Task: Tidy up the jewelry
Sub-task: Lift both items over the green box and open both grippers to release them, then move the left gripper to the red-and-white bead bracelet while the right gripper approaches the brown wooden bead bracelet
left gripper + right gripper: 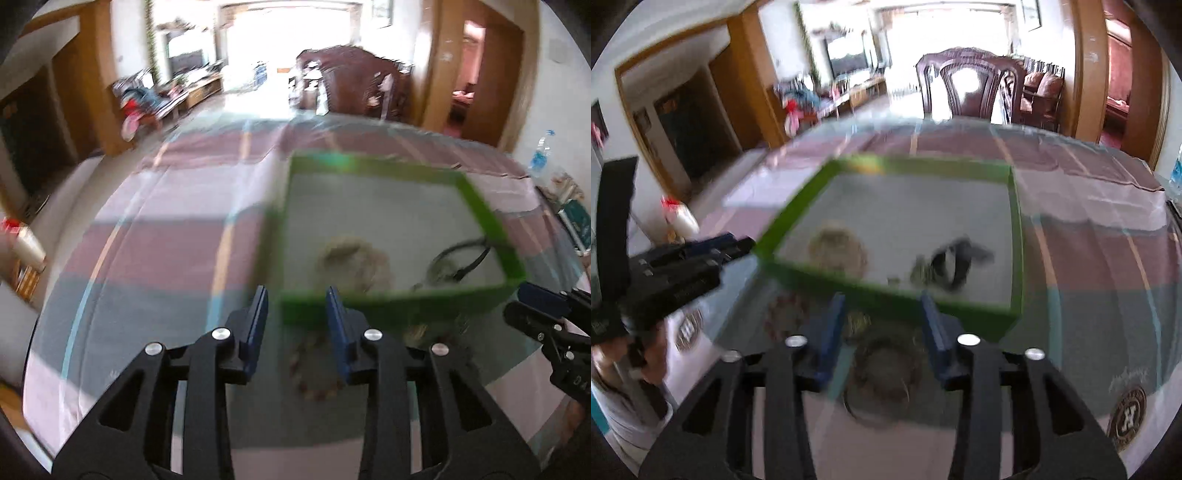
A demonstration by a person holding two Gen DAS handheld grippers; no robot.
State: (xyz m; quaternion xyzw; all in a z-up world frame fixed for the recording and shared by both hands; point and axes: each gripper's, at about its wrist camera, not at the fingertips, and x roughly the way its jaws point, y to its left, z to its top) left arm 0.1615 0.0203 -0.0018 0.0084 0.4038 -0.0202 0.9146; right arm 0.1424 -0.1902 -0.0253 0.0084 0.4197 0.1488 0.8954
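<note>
Resting on glass-topped bench (155, 295): shallow green-rimmed tray (476, 206), grey floor, holding pale bead coil (351, 254) and dark-strapped watch (461, 258). Your left tongs (297, 306) and right tongs (882, 314) part-spread, pinching nothing. Reddish bead bracelet (314, 373) loose before tray.

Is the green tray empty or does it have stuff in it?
Not empty. The green-rimmed tray holds a pale beaded bracelet and a dark-strapped piece; more jewelry lies outside it on the table.
</note>
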